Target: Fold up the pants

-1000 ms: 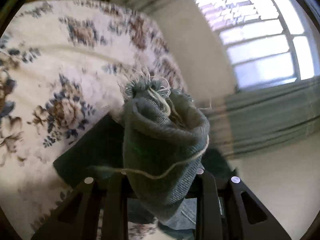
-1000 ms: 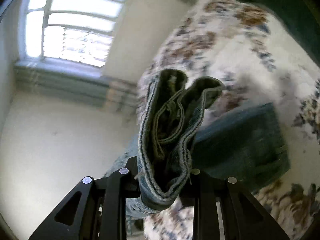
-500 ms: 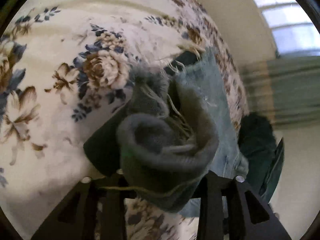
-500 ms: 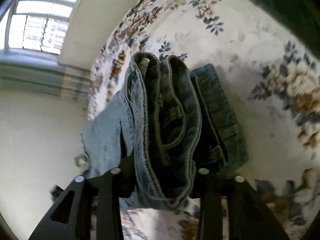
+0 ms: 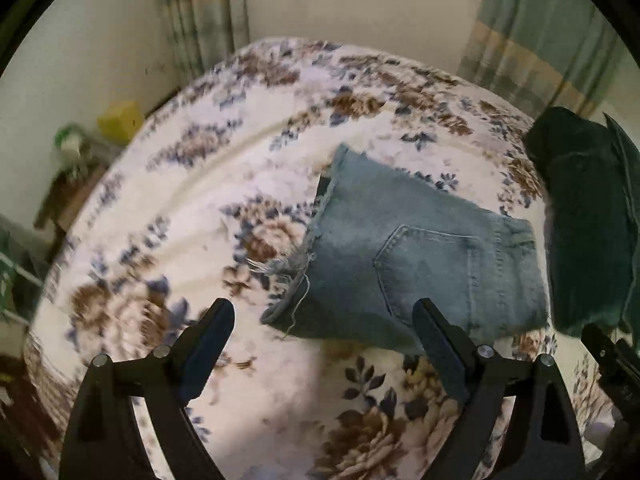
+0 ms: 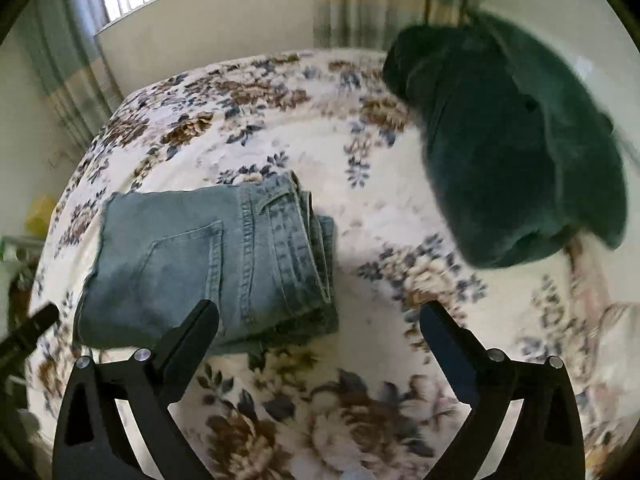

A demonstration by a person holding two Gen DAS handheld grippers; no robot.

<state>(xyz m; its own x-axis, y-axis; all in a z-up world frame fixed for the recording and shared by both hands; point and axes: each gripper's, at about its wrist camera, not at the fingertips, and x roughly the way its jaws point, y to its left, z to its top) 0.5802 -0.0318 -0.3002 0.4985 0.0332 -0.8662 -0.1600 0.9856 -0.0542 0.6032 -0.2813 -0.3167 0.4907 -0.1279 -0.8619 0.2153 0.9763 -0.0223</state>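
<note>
Denim jeans (image 5: 420, 264) lie folded on the floral bed (image 5: 200, 208), centre frame. Left gripper (image 5: 324, 344) and right gripper (image 6: 320, 340) gape empty above it. Folding looks finished; next, perhaps tidy the frayed hem (image 5: 280, 268).

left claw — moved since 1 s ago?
Yes. The left claw has let go of the folded jeans and backed off; it now stands open, with the jeans lying flat on the floral bedspread ahead of it.

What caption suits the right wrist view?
Right gripper open above folded jeans on floral bedspread, dark green garment beside.
</note>
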